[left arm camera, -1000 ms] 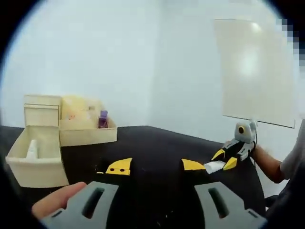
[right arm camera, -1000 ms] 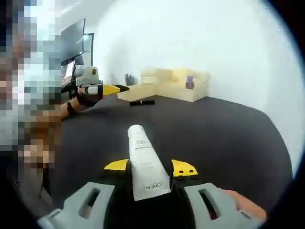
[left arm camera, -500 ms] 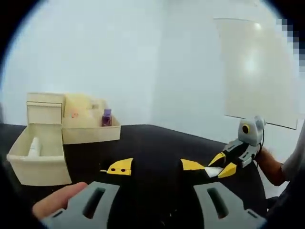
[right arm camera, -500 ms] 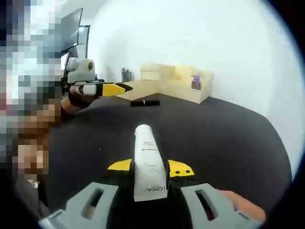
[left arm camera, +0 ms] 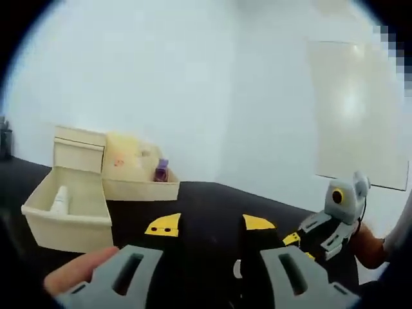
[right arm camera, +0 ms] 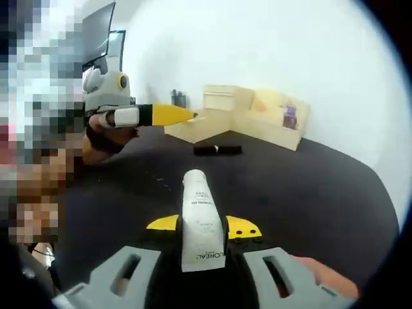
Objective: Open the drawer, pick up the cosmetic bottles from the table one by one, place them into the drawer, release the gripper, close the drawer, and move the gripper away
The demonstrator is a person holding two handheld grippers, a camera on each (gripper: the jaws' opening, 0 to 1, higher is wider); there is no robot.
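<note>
Cosmetic tube (right arm camera: 199,222), white, sits clamped between the jaws of the right gripper (right arm camera: 202,226), cap pointing to 12 o'clock over the black table (right arm camera: 309,187). Beyond it at 12 o'clock one dark bottle (right arm camera: 217,149) lies on the table, with the left gripper (right arm camera: 172,115) at 10 o'clock. In the left gripper view that gripper's (left arm camera: 209,224) jaws stand wide apart and empty; at 9 o'clock the open drawer (left arm camera: 72,222) holds one white bottle (left arm camera: 60,199).
</note>
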